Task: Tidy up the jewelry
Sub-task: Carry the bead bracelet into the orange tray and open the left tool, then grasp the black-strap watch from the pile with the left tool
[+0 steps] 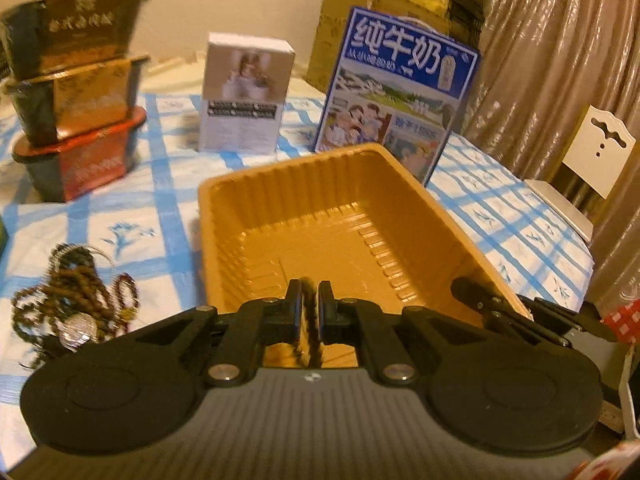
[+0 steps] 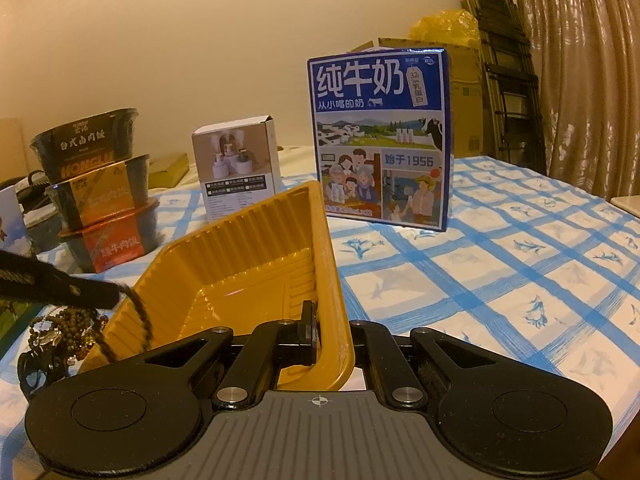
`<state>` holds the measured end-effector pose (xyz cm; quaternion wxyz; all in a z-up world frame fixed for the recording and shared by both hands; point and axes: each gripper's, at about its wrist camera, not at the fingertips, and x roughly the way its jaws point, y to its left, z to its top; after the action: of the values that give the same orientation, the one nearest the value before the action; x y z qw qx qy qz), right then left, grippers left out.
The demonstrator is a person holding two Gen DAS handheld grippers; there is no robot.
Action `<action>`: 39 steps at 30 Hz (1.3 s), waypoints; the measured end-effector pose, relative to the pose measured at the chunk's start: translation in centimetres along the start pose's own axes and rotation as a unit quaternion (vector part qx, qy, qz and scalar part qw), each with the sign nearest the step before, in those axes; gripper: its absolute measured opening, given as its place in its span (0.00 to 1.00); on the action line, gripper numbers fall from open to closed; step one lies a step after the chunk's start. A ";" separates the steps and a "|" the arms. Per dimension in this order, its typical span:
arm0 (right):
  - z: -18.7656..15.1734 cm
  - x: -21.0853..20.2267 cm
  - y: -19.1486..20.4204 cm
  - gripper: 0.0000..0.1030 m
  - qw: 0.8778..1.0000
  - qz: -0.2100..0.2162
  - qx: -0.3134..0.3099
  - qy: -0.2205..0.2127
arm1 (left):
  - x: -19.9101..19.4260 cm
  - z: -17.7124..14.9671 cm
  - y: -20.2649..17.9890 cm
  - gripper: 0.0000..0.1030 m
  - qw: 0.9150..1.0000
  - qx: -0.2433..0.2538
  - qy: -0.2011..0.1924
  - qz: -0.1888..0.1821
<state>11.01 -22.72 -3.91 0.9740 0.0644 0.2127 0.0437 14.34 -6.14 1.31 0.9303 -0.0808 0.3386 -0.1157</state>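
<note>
The left gripper [image 1: 309,312] pinches a brown bead string [image 1: 308,334] above the yellow tray [image 1: 280,184] – more beads [image 1: 72,296] lie piled beside it. The right gripper [image 2: 316,330] clamps the tray's wall. Blue-checked cloth [image 2: 480,280] underneath – a milk box [image 2: 380,136] reads "1956".
</note>
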 end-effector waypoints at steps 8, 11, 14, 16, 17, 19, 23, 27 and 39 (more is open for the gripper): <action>-0.1 -0.1 -0.1 0.04 1.000 0.000 0.004 0.002 | -1.6 -0.3 0.3 0.24 1.000 0.007 -0.006 -0.012; 0.0 -0.1 -0.3 0.04 1.000 -0.001 0.006 0.003 | -2.9 -0.9 2.0 0.24 1.000 0.004 -0.005 0.015; 0.0 -0.2 -0.6 0.04 1.000 -0.004 0.009 0.002 | -4.1 -1.8 4.2 0.26 0.998 0.002 0.000 0.057; 0.0 -0.2 -0.8 0.04 1.000 -0.007 0.011 0.003 | -4.8 -2.6 5.9 0.26 0.996 -0.006 0.007 0.089; -0.1 -0.2 -1.0 0.04 1.000 -0.008 0.013 0.003 | -5.0 -2.8 6.6 0.26 0.995 -0.012 0.011 0.100; -0.1 -0.2 -1.1 0.04 1.000 -0.009 0.014 0.004 | -5.6 -3.6 8.3 0.26 0.992 -0.021 0.020 0.121; -0.1 -0.2 -1.1 0.04 1.000 -0.009 0.014 0.005 | -6.3 -5.2 10.3 0.28 0.987 -0.035 0.039 0.154; -0.2 -0.2 -1.1 0.04 1.000 -0.009 0.014 0.005 | -6.0 -6.3 11.4 0.28 0.983 -0.055 0.052 0.166; -0.4 -0.1 -1.3 0.05 1.000 -0.010 0.017 0.007 | -3.0 -5.3 12.4 0.28 0.978 -0.051 0.050 0.196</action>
<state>10.81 -23.98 -4.38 0.9717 0.0784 0.2207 0.0311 10.64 6.17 -3.69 0.9114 -0.0539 0.3996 0.0822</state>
